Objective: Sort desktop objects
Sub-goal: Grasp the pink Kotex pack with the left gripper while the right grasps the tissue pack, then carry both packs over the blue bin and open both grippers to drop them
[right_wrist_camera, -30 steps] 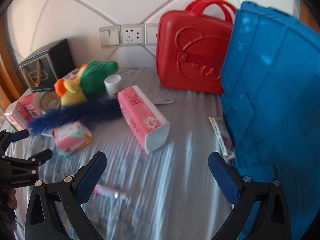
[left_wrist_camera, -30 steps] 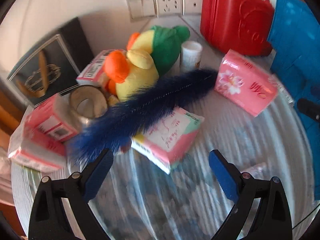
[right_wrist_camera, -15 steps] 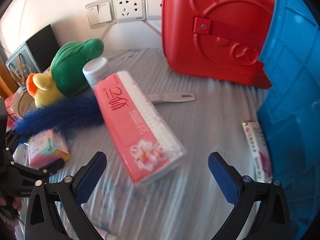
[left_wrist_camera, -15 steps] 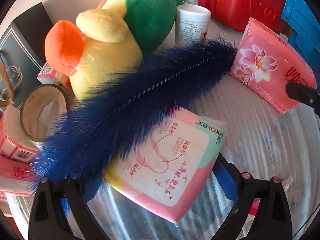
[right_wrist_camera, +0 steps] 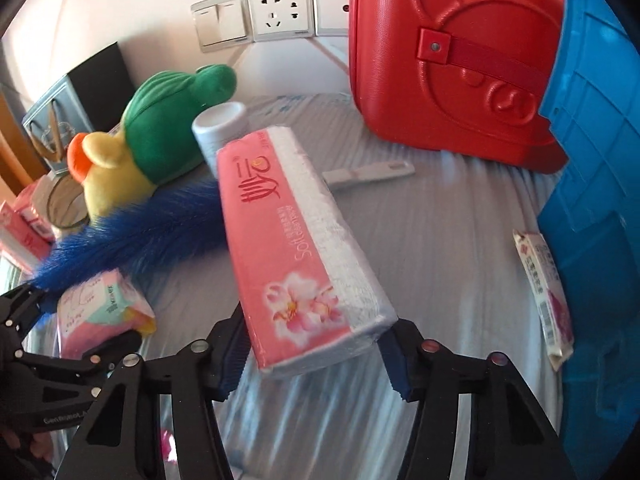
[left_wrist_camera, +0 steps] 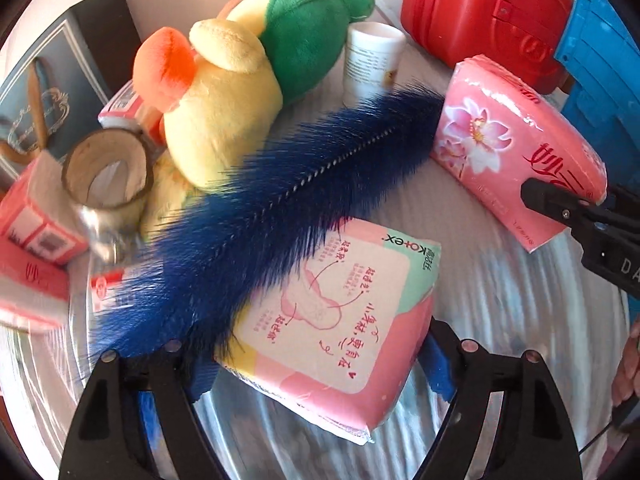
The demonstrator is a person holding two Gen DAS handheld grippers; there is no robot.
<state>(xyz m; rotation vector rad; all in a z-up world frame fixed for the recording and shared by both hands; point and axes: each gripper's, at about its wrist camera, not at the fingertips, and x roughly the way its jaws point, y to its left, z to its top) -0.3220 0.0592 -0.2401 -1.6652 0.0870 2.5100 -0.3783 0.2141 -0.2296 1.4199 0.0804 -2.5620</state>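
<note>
So we're at a table (right_wrist_camera: pixel 440 240) with a pale blue-grey ribbed cloth, pushed up against a white wall with a switch-and-socket strip (right_wrist_camera: pixel 272 16). Biggest stuff first: a blue plastic crate (right_wrist_camera: pixel 592 184) stands on our right, and a red case (right_wrist_camera: pixel 452 60) sits next to it at the back.

Our right gripper (right_wrist_camera: pixel 312 356) has just been closing, and the near end of the pink tissue pack (right_wrist_camera: pixel 296 248) sits between its jaws. We can't tell if the pads actually press it. The pack's long axis runs from us toward the wall.

Our left gripper (left_wrist_camera: pixel 320 368) has been closing too, around the near corner of the pink and mint pad pack (left_wrist_camera: pixel 340 320). Again, contact isn't clear.

The annoying bit: a fluffy dark blue duster (left_wrist_camera: pixel 280 208) lies diagonally across the far edge of that pad pack, its tip right by the tissue pack. Behind it lie a yellow and green plush duck (left_wrist_camera: pixel 240 92), a white bottle (left_wrist_camera: pixel 372 60) and a tape roll (left_wrist_camera: pixel 108 176). A small pink packet (right_wrist_camera: pixel 544 292) lies beside the crate.
</note>
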